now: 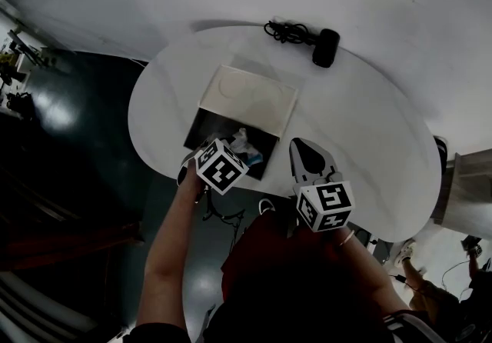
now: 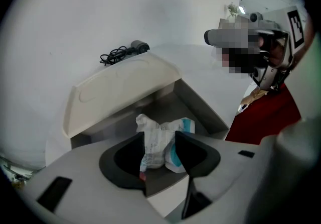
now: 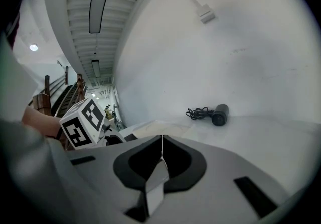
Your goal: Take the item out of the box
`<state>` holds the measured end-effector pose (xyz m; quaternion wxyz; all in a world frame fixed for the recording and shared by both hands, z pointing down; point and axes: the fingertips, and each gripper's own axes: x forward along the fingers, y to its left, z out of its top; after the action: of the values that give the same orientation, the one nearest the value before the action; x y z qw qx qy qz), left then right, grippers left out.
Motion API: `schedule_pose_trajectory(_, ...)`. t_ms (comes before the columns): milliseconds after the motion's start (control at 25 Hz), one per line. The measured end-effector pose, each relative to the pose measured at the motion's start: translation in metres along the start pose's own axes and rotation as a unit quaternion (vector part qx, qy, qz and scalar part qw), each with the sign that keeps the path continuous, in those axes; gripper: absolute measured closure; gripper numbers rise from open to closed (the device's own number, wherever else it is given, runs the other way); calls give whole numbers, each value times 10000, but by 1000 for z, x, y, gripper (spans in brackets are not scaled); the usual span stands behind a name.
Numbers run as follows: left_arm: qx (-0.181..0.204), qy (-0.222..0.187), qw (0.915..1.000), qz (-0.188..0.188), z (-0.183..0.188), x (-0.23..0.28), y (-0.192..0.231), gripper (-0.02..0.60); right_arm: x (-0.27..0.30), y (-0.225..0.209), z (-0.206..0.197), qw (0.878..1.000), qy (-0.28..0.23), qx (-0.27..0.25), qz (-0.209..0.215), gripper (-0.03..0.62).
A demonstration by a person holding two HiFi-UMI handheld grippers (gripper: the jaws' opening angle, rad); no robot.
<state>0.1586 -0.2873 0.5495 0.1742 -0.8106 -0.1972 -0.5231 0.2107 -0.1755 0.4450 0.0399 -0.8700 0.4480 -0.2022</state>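
The packet (image 2: pixel 161 140) is a crumpled white wrapper with a teal band on one side and fine dark print that is too small to read. It lies inside the box (image 2: pixel 198 105), on the dark floor toward the near side. Its skin is thin and sharply creased. Whether it is paper or film cannot be told.

The left gripper (image 2: pixel 159 138) points steeply down into the box. Its jaws stand apart, one on each side of the packet. Whether the pads touch the wrapper cannot be told. The black jaw tips cover the packet's lower edges, and the grey gripper body hides the near wall of the box. In the head view the left marker cube (image 1: pixel 221 166) covers the box's near edge and much of the packet.

The box is rectangular, with dark, smooth inner walls. Its lid (image 2: pixel 118 90) is cream and matt, with rounded corners and shallow pressed outlines. It stands tilted up at the far side.

The right gripper (image 3: pixel 161 140) hovers just beside the box, over the table (image 1: pixel 369 126), and points nearly level. Its jaws are closed and meet along a thin line, with nothing between them.

The table is white and smooth, with a rounded edge. Near its far edge lies a black cylindrical device (image 1: pixel 326 47) with a tangled black cord (image 1: pixel 285 31). What the device is cannot be told.
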Motion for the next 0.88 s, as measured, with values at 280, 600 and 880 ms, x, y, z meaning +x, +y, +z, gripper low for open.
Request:
schedule_pose_trajectory(280, 212, 272, 9991, -228, -2, 14, -1, 373, 5, -6, -2, 9999, 60, 54, -77, 579)
schedule_pose_trajectory(600, 421, 449, 9978, -264, -5, 26, -4, 408, 8, -6, -3, 9999, 107, 40, -107, 579)
schedule_pose_trajectory(880, 614, 546, 9963, -237, -5, 28, -8, 462, 7, -2, -4, 9999, 94, 60, -80, 579)
